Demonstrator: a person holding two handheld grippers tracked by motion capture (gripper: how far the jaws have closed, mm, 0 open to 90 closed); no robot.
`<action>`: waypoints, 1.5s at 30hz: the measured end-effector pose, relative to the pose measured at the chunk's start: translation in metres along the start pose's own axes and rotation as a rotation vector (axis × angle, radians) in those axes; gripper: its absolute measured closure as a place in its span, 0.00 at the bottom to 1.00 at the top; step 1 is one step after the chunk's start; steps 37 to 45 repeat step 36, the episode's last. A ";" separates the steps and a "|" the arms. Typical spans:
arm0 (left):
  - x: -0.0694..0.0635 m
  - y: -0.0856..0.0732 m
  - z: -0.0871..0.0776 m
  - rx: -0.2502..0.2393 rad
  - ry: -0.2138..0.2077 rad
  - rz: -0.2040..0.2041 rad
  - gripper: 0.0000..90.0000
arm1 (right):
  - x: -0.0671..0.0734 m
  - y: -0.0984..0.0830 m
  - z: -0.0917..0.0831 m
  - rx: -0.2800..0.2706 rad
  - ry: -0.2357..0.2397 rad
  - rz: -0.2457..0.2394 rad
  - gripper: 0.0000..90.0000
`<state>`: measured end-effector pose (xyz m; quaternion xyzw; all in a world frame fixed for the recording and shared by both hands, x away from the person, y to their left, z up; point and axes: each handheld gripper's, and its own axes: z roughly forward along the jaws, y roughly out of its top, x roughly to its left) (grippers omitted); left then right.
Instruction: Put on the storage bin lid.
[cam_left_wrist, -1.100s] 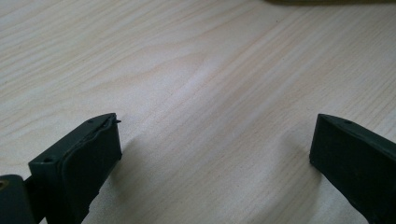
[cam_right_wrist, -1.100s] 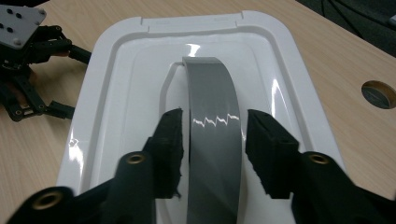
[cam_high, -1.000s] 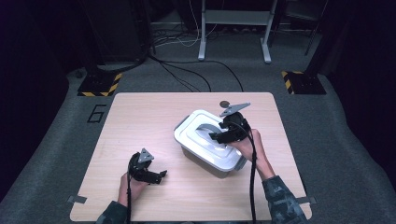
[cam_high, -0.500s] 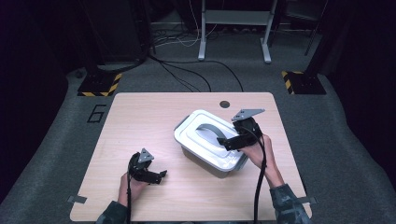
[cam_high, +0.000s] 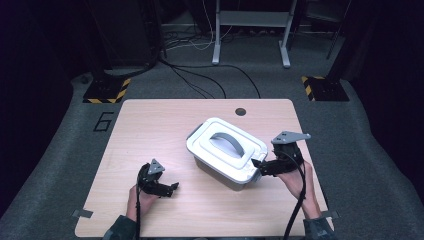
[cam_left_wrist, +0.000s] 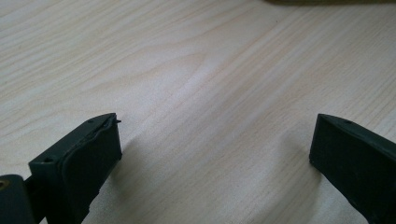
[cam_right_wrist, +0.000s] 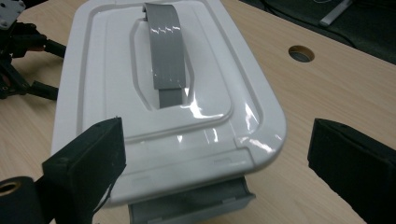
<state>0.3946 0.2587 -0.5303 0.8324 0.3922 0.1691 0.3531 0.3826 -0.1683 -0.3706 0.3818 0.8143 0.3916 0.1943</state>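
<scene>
Right gripper (cam_high: 258, 165) pulled back off lid toward box's near-right end, fingers (cam_right_wrist: 88, 163) just been opening, now wide, nothing between them. Left gripper (cam_high: 170, 189) unmoved, fingers (cam_left_wrist: 84, 158) spread wide over bare worktop (cam_high: 150, 130), empty. Just ahead of right fingers: white box (cam_high: 227, 152), lid shut, grey latch (cam_right_wrist: 191, 205) nearest, possibly unclipped. Grey handle (cam_right_wrist: 164, 46) farther on.

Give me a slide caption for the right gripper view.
Open right gripper facing white lidded box with grey handle.

"6" on floor mat (cam_high: 70, 150)
</scene>
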 end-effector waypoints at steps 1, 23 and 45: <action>0.000 0.000 0.000 0.000 0.001 0.001 0.02 | -0.001 -0.005 -0.004 -0.004 -0.007 0.007 0.04; 0.000 0.000 0.000 0.001 0.001 0.003 0.02 | -0.023 -0.131 0.009 0.066 -0.095 0.213 0.04; 0.000 0.000 0.000 -0.001 0.000 -0.001 0.02 | -0.034 -0.168 0.039 0.079 -0.156 0.271 0.00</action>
